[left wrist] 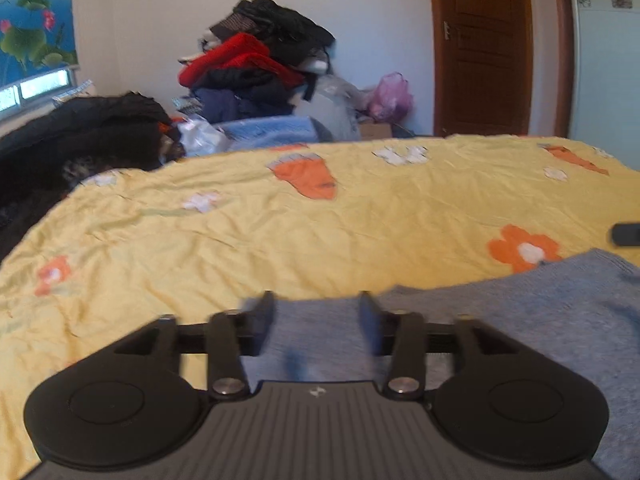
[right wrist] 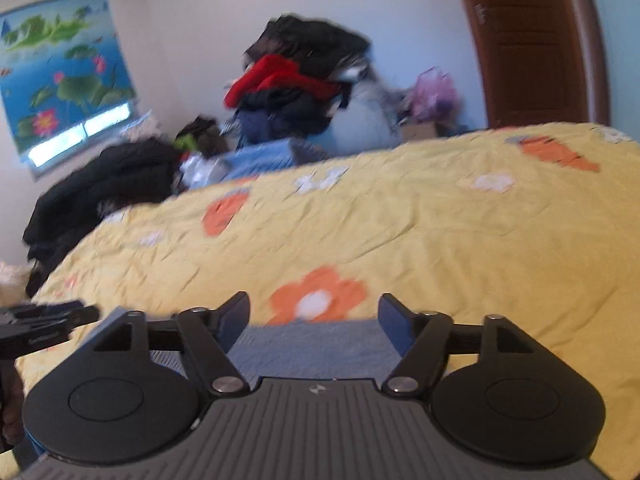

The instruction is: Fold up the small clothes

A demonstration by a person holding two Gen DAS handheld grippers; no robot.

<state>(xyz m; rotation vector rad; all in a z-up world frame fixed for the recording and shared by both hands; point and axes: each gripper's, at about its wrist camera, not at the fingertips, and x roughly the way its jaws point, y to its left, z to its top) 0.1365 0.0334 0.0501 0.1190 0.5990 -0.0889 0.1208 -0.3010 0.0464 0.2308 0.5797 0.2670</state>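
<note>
A yellow bedspread (left wrist: 280,240) printed with orange flowers and carrots covers the bed and fills most of both views. Beyond its far edge a heap of clothes (left wrist: 256,64), black, red and navy, is stacked against the white wall, with dark coats (left wrist: 80,132) spread to the left and a brown door (left wrist: 488,48) on the right. A window blind (right wrist: 64,72) with a lotus-pond picture hangs at the left. The grey-blue knitted garment (left wrist: 520,320) lies flat on the bedspread at the near edge, next to an orange flower (left wrist: 524,248). The left gripper (left wrist: 316,316) hangs over the garment's left part, released, its fingers spread with fabric showing between them. The right gripper (right wrist: 314,316) is over the garment's far edge, likewise released with fingers wide apart. Whether either touches the cloth is unclear in the blur.
</note>
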